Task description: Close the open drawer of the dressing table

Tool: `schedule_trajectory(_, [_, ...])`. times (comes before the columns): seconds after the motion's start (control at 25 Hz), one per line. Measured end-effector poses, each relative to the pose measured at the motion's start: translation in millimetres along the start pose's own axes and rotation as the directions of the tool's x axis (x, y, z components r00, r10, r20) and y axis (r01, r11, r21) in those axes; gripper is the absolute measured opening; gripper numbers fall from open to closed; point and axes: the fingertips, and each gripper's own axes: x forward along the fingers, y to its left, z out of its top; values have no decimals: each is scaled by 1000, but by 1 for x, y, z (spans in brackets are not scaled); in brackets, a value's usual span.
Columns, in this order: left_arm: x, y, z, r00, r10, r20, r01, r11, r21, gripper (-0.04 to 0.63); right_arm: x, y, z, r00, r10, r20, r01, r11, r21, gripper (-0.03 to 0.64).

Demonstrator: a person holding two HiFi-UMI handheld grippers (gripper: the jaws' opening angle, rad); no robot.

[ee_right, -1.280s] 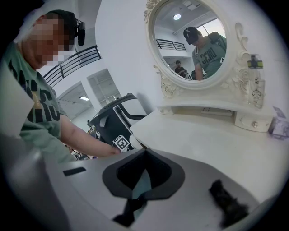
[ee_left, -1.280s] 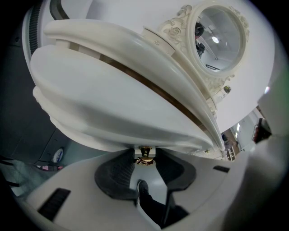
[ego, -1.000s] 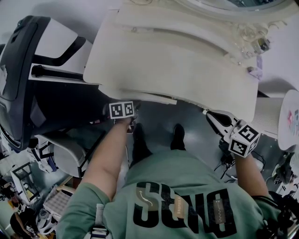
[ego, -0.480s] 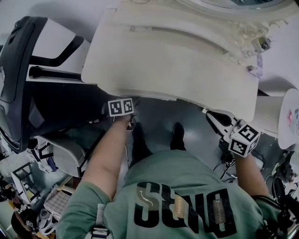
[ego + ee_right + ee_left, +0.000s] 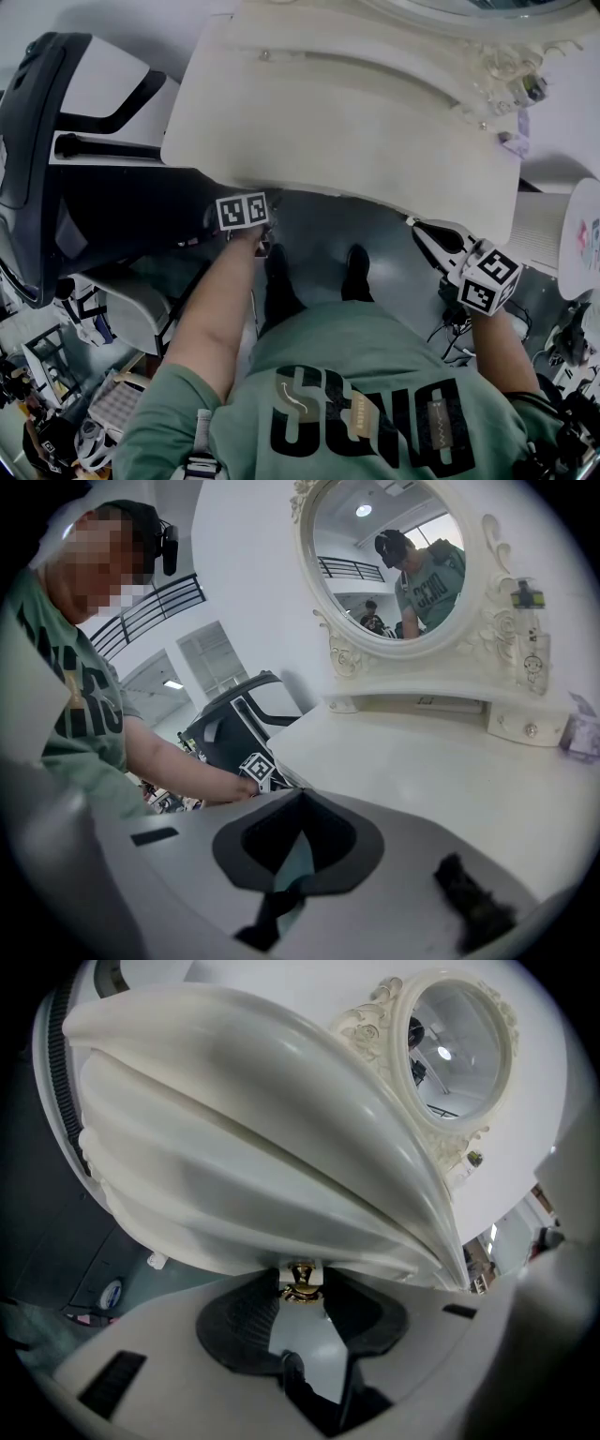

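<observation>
Drawer [image 5: 239, 1230] front sits under the table [image 5: 356, 122] edge, its one brass handle [image 5: 301, 1284] pinched between the left gripper's [image 5: 302, 1276] jaws. Right gripper [image 5: 299, 797] (jaws pressed together, nothing in them) hangs near the table's front corner. One mirror [image 5: 394, 555] stands behind.

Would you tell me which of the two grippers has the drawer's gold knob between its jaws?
The left gripper: the gold knob sits between its jaws, while the right gripper has shut, empty jaws.

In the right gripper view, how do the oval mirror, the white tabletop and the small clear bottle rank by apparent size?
1. White dressing-table top, though nearness enlarges it.
2. Oval mirror in its carved white frame.
3. Small clear bottle beside it.
</observation>
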Motion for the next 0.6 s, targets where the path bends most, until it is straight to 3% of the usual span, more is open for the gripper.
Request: schedule_trajectory(0.6, [7, 0, 15, 1000, -15, 25, 15, 1000, -1, 153, 4, -8, -3, 1000, -1, -11, 1, 1000, 16, 11])
